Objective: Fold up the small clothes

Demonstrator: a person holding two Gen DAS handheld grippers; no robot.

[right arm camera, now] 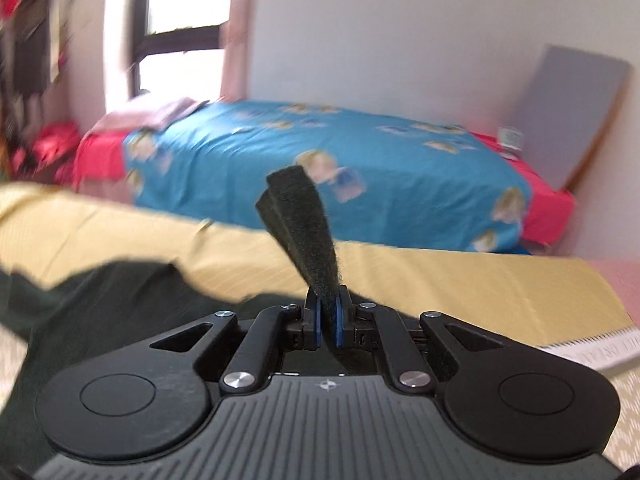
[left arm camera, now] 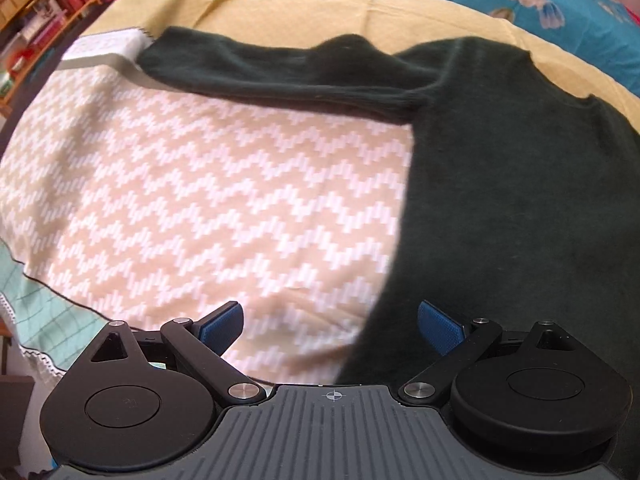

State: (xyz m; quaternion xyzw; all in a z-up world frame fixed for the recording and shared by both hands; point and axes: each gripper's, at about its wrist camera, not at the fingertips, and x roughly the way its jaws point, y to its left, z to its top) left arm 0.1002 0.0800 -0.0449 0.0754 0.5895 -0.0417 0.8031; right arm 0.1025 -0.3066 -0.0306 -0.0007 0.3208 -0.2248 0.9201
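Spread wide and holding nothing, left claw [left arm camera: 330, 322] poised low over the zigzag-patterned cloth [left arm camera: 192, 200], one blue pad at the hem edge of the dark green sweater [left arm camera: 520, 200]. Sprawled flat across patterned cloth and yellow sheet [left arm camera: 360, 4], body to the right, one sleeve [left arm camera: 280, 72] stretched out leftward. Pressed together on a doubled strip of the same dark knit [right arm camera: 304, 232], right claw [right arm camera: 328, 324] raised above the surface (blue bed [right arm camera: 320, 160] beyond). Judged soft, light and fuzzy: likely to drape and sag from any single pinch, unlikely to slip from ribbed pads. Best taken at cuffs, hem corners or shoulder seams, two layers at once, to keep folds square.
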